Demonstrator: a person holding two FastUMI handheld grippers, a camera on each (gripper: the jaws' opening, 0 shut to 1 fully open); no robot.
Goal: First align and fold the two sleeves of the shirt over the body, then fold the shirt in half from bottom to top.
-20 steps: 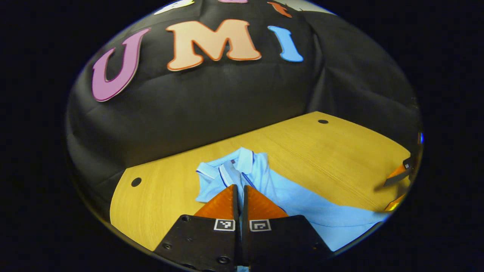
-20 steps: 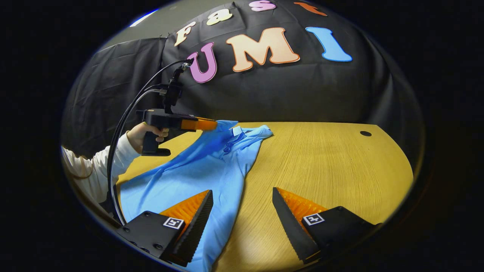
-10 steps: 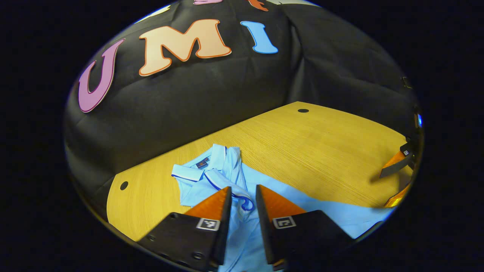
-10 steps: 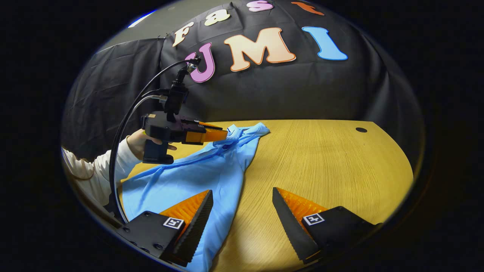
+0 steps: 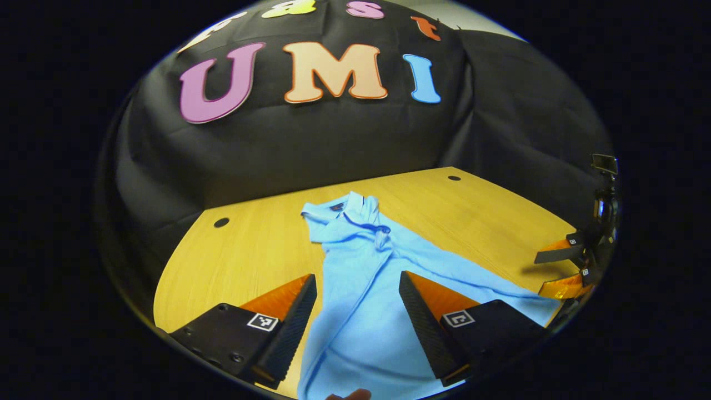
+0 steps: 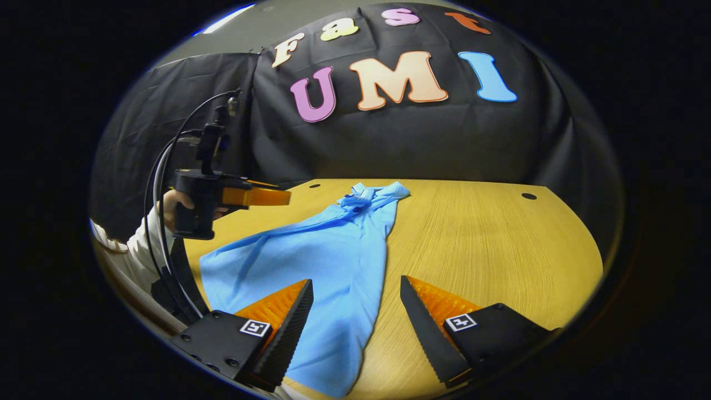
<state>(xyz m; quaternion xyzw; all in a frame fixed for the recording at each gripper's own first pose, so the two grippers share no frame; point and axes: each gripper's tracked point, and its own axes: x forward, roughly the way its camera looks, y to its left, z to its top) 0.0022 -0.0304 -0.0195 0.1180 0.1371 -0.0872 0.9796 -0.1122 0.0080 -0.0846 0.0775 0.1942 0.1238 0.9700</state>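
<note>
The left gripper [image 5: 355, 294] is now hovering with jaws spread, having released the collar [image 5: 347, 214]; the shirt [image 6: 328, 261] is lying bunched on the table [image 6: 500, 244] (sleeves unfolded), right gripper [image 6: 355, 311] waiting spread.

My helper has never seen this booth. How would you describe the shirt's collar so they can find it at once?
Start at the wooden table, where a light blue shirt lies bunched lengthwise. Follow it to the end nearest the black cloth wall: the collar sits there, beside a round hole in the tabletop. Dark piping along its edges sets it apart from the plain cloth.
</note>
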